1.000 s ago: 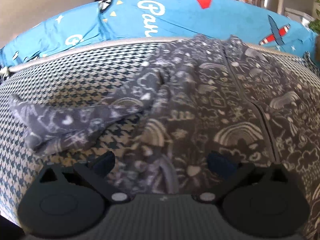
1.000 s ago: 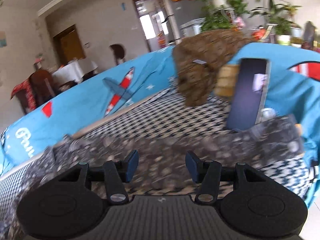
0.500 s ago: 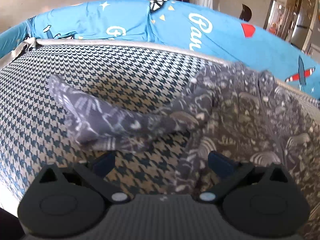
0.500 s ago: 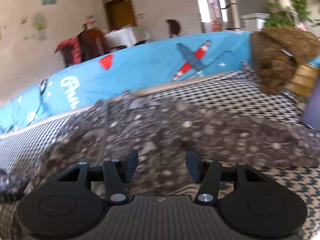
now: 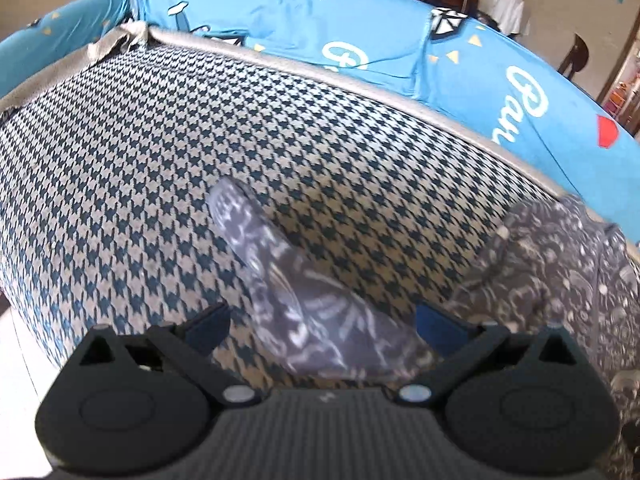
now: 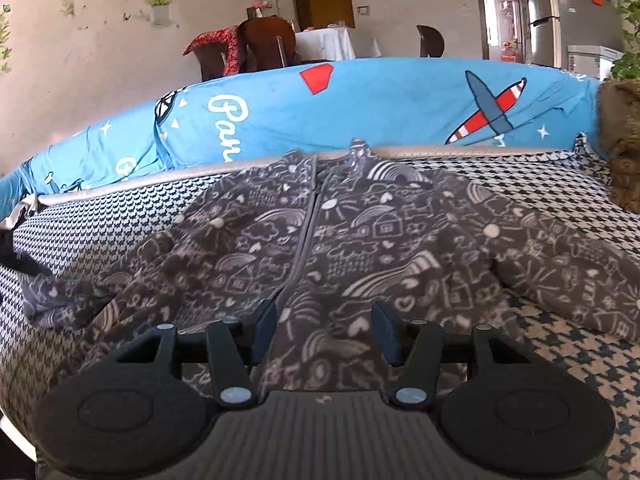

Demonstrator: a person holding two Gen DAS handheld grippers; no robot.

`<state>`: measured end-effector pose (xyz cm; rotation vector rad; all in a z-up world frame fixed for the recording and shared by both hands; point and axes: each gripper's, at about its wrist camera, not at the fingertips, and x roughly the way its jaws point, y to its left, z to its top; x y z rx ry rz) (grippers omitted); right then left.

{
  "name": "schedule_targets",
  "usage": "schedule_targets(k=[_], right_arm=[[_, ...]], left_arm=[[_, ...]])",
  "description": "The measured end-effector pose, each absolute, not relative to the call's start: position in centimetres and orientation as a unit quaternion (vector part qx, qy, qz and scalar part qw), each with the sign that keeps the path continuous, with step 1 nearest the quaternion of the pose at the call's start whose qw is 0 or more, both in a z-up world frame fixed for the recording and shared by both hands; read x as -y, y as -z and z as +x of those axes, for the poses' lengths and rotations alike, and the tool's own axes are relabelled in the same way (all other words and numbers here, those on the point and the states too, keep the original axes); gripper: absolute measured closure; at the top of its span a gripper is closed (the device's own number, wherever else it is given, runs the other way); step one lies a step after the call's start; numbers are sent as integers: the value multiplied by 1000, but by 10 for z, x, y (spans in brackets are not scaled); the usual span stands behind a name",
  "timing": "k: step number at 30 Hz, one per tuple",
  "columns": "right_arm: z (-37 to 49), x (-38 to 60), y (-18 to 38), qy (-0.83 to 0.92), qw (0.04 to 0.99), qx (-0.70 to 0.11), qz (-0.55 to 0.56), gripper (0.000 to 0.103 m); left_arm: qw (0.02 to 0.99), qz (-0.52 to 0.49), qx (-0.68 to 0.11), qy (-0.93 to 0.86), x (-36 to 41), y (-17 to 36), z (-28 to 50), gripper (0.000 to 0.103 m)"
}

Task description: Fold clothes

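A grey zip-up jacket with white doodle print lies spread flat on a houndstooth sofa seat, zipper up the middle. In the right wrist view my right gripper is open just above the jacket's lower front, near the zipper, with nothing between its fingers. In the left wrist view the jacket's left sleeve stretches away across the seat, and my left gripper hovers open over the sleeve's near part. The jacket body shows at the right edge there.
A blue cartoon-print cover drapes the sofa back. A brown plush toy sits at the seat's far right. The seat's left end and front edge drop to the floor. Chairs and a white-clothed table stand behind.
The left gripper swung left from the jacket body to the sleeve. The right gripper swung left from the plush toy end to the jacket's centre. Both stayed open.
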<state>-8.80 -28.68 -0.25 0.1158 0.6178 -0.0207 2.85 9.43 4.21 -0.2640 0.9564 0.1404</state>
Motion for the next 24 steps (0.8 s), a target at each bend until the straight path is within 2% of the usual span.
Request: schedule_targets(k=[20,21,23,24], right_arm=[[-84,284,10,6,947,-315,58,50],[-83,283,10,6,947,-315,57,50],[-83,282,11,6,947,-316,55,50],[-82,281,12,6,947,-317,53,50]], left_arm=[[829,-172,-524,-91,-131,-7,91,0],[830,-176,-523,-87,-129,-6,94,2],[830,-178,-522,-79,-127,-5,99,22],[830,-174,-524,-78,-124,-5,100,26]])
